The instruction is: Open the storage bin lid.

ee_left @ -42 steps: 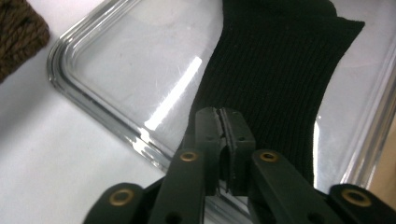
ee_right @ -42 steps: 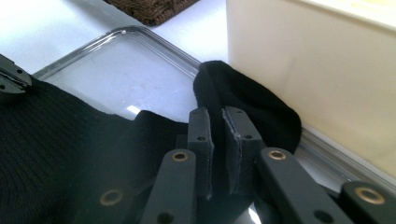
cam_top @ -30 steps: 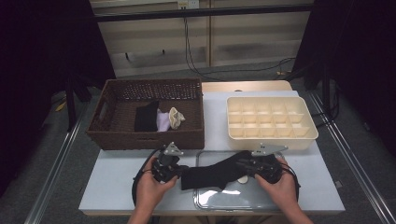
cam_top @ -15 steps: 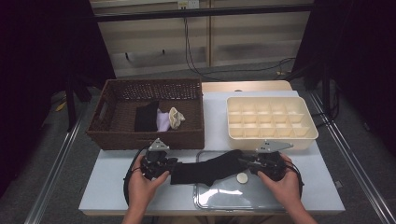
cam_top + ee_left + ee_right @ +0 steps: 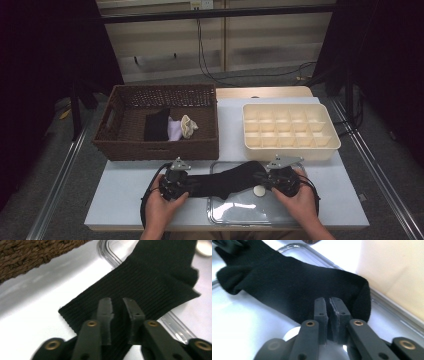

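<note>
step: black sock stretched flat over the clear tray at the surface's near edge | left claw nearly closed over cuff, closing | right claw clamped on toe | next, likely: fold, ends together

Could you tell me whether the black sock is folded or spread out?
Spread out: the black sock lies lengthwise between the left gripper and right gripper, flat over the clear tray's edge.

The wicker basket and compartment tray wall the far side; bare table lies leftward.
</note>
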Motion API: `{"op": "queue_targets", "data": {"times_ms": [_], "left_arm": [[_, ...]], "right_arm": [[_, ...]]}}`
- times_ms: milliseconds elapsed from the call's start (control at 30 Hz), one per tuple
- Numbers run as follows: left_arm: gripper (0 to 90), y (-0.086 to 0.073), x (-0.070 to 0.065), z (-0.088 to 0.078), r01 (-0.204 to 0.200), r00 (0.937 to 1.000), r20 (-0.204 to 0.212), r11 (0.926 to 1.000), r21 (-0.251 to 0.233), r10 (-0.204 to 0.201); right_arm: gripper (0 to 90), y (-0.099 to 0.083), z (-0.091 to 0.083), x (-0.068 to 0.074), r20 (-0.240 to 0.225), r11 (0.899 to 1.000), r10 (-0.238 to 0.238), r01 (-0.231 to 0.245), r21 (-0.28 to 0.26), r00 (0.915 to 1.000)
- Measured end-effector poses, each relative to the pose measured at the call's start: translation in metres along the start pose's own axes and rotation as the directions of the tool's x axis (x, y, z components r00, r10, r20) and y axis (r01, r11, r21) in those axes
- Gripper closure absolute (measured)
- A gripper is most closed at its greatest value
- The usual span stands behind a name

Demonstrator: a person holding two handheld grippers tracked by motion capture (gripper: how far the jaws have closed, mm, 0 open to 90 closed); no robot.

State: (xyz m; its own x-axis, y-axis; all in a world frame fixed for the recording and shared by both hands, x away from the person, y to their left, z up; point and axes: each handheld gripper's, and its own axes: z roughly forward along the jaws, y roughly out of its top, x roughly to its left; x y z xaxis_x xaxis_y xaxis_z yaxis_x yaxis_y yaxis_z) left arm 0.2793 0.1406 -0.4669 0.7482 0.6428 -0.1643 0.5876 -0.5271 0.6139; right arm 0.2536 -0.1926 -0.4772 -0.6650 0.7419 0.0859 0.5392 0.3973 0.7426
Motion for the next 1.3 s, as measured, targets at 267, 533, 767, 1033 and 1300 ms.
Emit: {"op": "queue_targets", "data": {"times_ms": [267,533,767,1033,1300], "left_arm": [[89.3,0.002,0.004,0.000,-0.037,0.9981,-0.049,0.9992,0.017,0.037],[86.3,-0.003,0.026,-0.011,0.043,0.9941,-0.098,0.9988,-0.026,-0.045],[53.4,-0.006,0.033,-0.015,0.071,0.9946,-0.069,0.9931,-0.094,-0.077],[40.6,-0.018,0.048,-0.023,0.083,0.9851,-0.139,0.9889,-0.123,-0.100],[23.5,-0.031,0.059,-0.018,0.084,0.9773,-0.181,0.9857,-0.146,-0.111]], "right_arm": [[90.0,0.001,0.000,0.011,-0.053,1.000,-0.009,0.010,0.015,0.9986],[90.0,0.003,0.002,0.026,-0.119,0.999,-0.027,0.031,0.032,0.9925],[67.7,0.007,-0.004,0.017,-0.085,1.000,-0.018,0.017,-0.022,0.9962],[39.7,0.008,0.000,0.007,-0.032,1.000,-0.014,0.013,-0.025,0.9994],[32.4,0.009,0.003,0.007,-0.039,1.000,-0.012,0.012,-0.004,0.9992]]}}
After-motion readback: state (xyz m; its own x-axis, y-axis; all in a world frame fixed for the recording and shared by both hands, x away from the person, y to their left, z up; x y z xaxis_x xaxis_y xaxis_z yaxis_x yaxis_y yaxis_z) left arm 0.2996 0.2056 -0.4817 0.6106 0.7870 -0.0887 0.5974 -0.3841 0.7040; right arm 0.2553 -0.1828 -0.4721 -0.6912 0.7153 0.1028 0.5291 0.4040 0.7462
